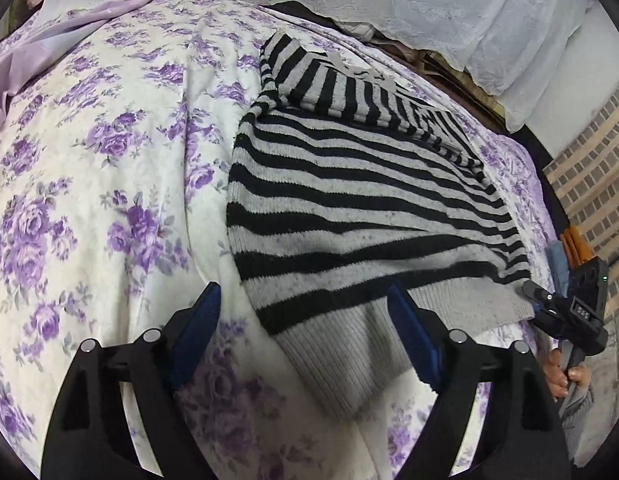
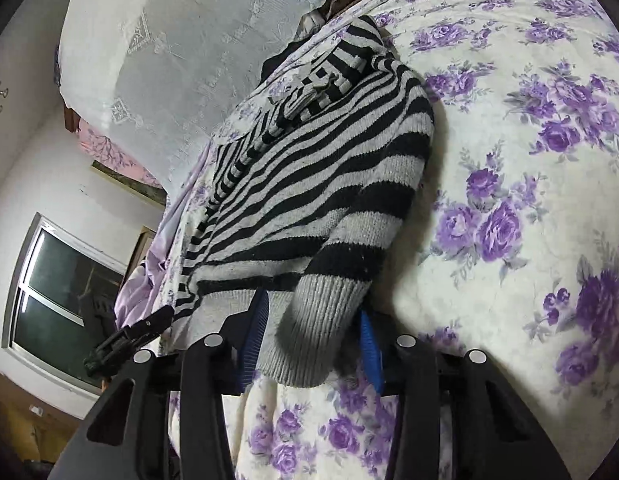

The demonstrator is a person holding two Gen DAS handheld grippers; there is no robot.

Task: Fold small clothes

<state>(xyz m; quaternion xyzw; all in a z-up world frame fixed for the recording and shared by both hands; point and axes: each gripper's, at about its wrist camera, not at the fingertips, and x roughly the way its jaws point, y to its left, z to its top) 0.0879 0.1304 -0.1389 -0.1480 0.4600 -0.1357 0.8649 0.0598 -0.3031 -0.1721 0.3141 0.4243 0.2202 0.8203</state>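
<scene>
Fingers first: the left gripper (image 1: 305, 336) stands wide open, blue pads (image 1: 199, 320) straddling the grey ribbed hem (image 1: 349, 352) without pinching it. Right gripper (image 2: 309, 344) is partly closed around the hem's other corner; whether it truly pinches, I cannot tell. Striped sweater (image 1: 349, 184) lies on the floral bedspread (image 1: 109, 160), one sleeve (image 1: 333, 88) already folded across. Next, I reckon: close both, carry the hem toward the collar.
</scene>
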